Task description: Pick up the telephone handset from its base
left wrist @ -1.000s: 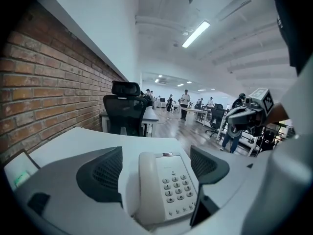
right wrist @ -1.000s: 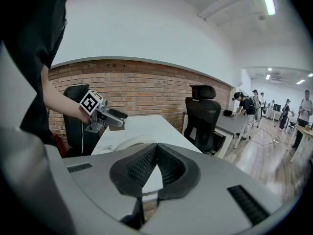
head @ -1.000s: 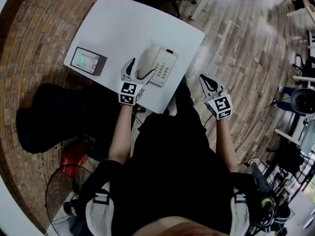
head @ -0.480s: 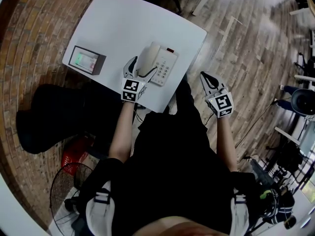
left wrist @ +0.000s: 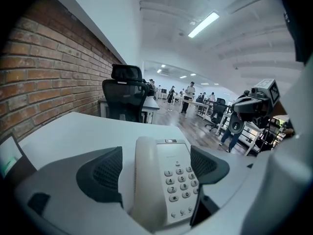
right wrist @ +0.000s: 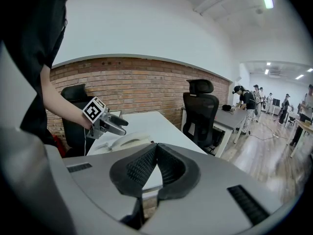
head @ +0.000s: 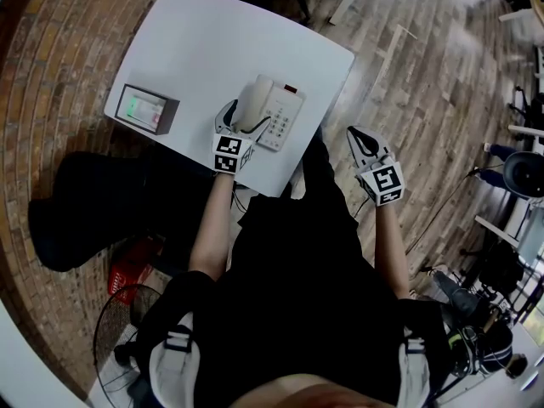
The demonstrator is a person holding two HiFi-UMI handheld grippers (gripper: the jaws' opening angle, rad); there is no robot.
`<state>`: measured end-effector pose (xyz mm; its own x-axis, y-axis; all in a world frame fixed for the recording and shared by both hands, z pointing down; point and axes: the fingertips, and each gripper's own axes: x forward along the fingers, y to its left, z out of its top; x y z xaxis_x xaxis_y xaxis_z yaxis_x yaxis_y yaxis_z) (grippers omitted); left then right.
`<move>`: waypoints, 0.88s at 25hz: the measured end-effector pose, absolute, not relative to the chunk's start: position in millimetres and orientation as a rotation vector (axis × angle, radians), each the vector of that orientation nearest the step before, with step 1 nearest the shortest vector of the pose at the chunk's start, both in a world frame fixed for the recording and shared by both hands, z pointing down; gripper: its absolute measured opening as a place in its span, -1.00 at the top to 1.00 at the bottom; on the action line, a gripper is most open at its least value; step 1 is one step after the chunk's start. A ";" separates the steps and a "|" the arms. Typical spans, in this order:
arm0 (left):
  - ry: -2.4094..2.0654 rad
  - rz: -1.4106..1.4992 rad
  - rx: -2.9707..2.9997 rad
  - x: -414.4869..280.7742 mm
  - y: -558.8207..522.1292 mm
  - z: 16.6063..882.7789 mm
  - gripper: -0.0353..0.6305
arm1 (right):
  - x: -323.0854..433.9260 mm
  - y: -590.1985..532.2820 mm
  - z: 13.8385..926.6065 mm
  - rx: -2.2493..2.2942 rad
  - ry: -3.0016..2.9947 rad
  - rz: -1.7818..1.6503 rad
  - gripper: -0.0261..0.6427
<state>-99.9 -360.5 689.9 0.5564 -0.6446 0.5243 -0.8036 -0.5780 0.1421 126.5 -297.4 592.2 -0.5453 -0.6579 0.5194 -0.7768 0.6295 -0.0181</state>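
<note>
A cream telephone [head: 280,113] with a keypad sits on the white table [head: 212,49] near its front edge. Its handset [head: 252,104] [left wrist: 146,180] lies in the cradle along the phone's left side. My left gripper [head: 240,119] [left wrist: 156,168] is open, with one jaw on each side of the handset's near end, apart from it as far as I can tell. My right gripper [head: 360,141] [right wrist: 155,165] is shut with nothing in it, held off the table's right edge over the wooden floor. The right gripper view shows the phone [right wrist: 128,142] and left gripper [right wrist: 115,125] from the side.
A small dark box with a lit screen [head: 143,109] stands on the table's left edge. A black office chair [left wrist: 124,99] stands behind the table by a brick wall. Desks and people fill the far room. A red object and a fan lie on the floor at lower left.
My left gripper has moved forward along the table, so its jaws now straddle the handset's near end. The right gripper has barely moved.
</note>
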 end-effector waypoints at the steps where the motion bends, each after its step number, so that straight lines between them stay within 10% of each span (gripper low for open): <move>1: -1.181 0.609 2.421 -99.5 -361.2 694.1 -0.38 | 127.6 -297.9 592.2 1.130 -2.381 0.342 0.93; 22: -1.139 0.746 2.297 -96.8 -372.4 758.1 -0.37 | 139.3 -292.0 605.3 1.112 -2.346 0.396 0.93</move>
